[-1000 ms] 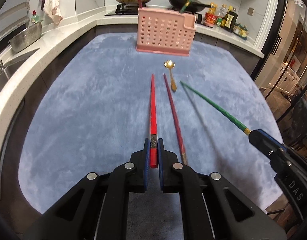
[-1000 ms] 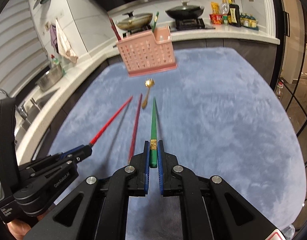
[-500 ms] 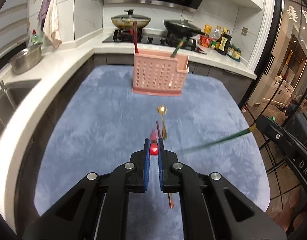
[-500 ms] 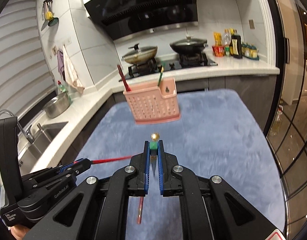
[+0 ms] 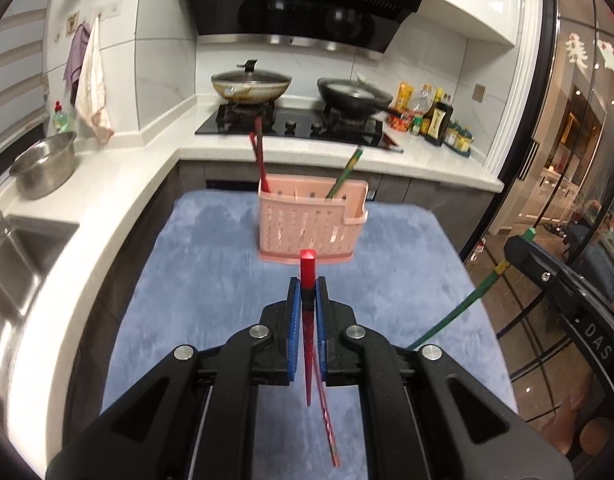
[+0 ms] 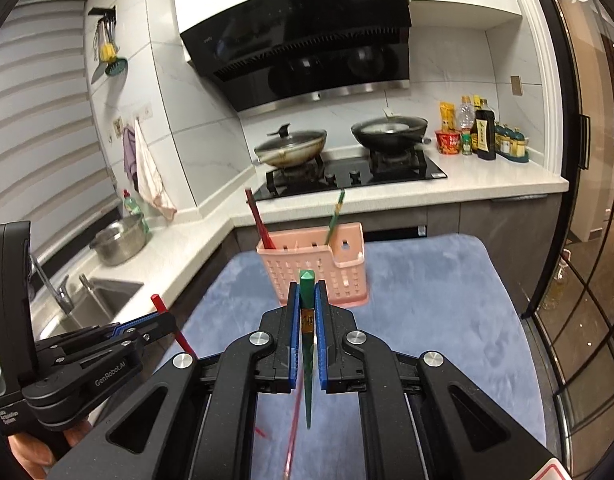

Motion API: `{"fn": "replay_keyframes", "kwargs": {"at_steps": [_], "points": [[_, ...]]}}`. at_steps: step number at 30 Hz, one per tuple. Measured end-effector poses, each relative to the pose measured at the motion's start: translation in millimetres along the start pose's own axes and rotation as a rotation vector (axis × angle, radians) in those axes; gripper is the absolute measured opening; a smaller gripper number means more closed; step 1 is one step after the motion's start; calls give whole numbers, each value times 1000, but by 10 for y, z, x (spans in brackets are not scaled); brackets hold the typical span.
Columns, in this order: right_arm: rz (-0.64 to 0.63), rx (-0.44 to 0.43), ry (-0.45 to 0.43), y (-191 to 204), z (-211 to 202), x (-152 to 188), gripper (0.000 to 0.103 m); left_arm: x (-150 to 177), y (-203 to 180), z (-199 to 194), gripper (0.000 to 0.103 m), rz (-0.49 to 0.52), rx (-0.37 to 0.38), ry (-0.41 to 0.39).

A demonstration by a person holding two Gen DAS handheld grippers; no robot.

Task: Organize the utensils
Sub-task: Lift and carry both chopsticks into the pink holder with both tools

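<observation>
A red chopstick is clamped upright between the jaws of the left gripper, its butt end up, at centre frame of the left view. A green chopstick is gripped the same way by the right gripper. The pink holder stands beyond on the blue mat — a red and a green stick already in it. A dark red chopstick lies on the mat below.

"GenRobot.AI" on left gripper, "19" on range hood
</observation>
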State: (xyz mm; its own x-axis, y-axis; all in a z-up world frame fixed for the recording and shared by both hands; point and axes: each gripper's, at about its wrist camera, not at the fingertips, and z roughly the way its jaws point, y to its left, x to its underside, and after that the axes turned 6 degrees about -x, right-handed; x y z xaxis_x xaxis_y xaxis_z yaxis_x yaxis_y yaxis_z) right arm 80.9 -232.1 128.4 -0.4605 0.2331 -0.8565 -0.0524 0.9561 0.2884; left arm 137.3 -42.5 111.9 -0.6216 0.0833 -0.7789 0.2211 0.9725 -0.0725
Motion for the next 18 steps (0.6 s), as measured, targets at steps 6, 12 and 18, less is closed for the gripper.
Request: {"fn": "replay_keyframes", "kwargs": {"at_steps": [6,12,18], "points": [[14,-18,-40,-11,199,-529,7,-550,49,-12,7,-6,15,-61],[-1,-15,-88,56,488,-1052,7,-1083,64,82,7,-22,12,-122],[26,-13,-126,-11,915,-1441,7,-1568,19,228,7,-22,3,-221]]}}
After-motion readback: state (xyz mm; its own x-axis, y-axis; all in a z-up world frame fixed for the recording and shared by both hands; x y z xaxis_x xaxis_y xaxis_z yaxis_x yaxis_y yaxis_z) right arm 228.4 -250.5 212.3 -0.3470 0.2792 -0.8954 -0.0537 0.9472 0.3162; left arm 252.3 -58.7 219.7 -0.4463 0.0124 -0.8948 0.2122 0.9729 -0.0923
